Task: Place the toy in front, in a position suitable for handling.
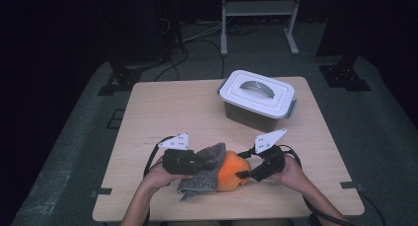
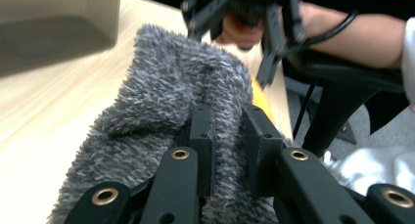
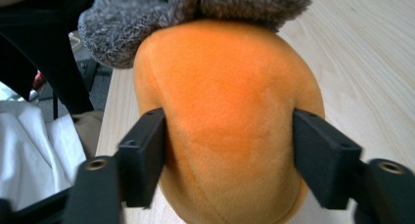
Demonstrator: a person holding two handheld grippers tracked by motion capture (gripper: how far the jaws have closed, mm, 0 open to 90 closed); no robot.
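- Orange plush toy (image 1: 232, 172): one is counted, lying on the wooden table (image 1: 162, 112) close to its near edge, about midway between the left and right corners.
- One grey fluffy cloth (image 1: 207, 174) is seen, draped over the left end of the toy and reaching down to the table top.
- One white-lidded storage box (image 1: 257, 98) with a handle is counted, standing near the far edge of the table, well apart from the toy.
- Two grippers are counted, each held in one hand of a person.
- Part of the toy is hidden under the cloth; its bottom is cut off in the right gripper view, and any face or marking cannot be made out.
- The box is shown blurred and cut off at the upper left corner of the left gripper view.
- The left gripper (image 2: 230, 136) is pressed nearly together, and a fold of the cloth is pinched between its two jaws.
- The right gripper (image 3: 230, 155) is spread wide around the toy's right end; the orange body is seated between the jaws, with both pads laid against its sides.
- In the high view the toy is placed between the two grippers, the left gripper (image 1: 197, 162) at the cloth and the right gripper (image 1: 245, 172) at the bare orange end.
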